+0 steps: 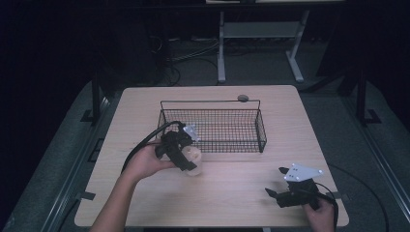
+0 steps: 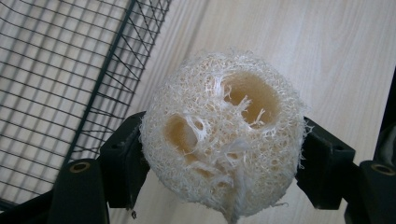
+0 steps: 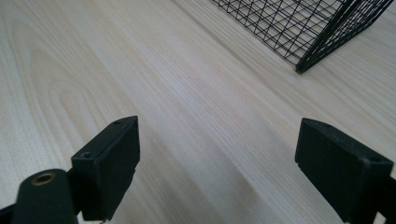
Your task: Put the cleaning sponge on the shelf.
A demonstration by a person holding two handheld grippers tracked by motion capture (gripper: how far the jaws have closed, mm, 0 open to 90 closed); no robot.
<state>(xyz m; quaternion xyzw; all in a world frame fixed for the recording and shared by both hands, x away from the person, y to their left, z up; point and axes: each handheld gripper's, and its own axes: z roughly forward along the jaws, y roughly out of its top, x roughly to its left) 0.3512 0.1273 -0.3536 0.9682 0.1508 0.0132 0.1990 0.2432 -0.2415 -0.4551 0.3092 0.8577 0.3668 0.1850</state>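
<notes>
Nearest the person, at the front right corner of the pale wooden worktop (image 1: 232,193), the right gripper (image 1: 275,182) rests low in the right hand (image 1: 321,216), grey three-cornered plate on top. In the right gripper view its two black fingers (image 3: 109,163) stand wide apart with bare wood grain between them, and a corner of the black wire mesh basket (image 3: 322,37) shows beyond.

Further in, left of centre, the left hand (image 1: 145,162) holds the left gripper (image 1: 191,157), its cable looping back toward the worktop's left edge. Its fingers (image 2: 123,165) are clamped on a round, cream-coloured loofah sponge (image 2: 222,135), pressing it from both sides; the sponge is fibrous, with two hollow openings facing the camera. In the high view the loofah sponge (image 1: 193,157) sits just in front of the basket's near left corner, outside it; whether it touches the worktop cannot be told.

Behind them the rectangular basket (image 1: 212,128) stands on the middle of the worktop. A small round dark disc (image 1: 242,98) lies at the far edge.
</notes>
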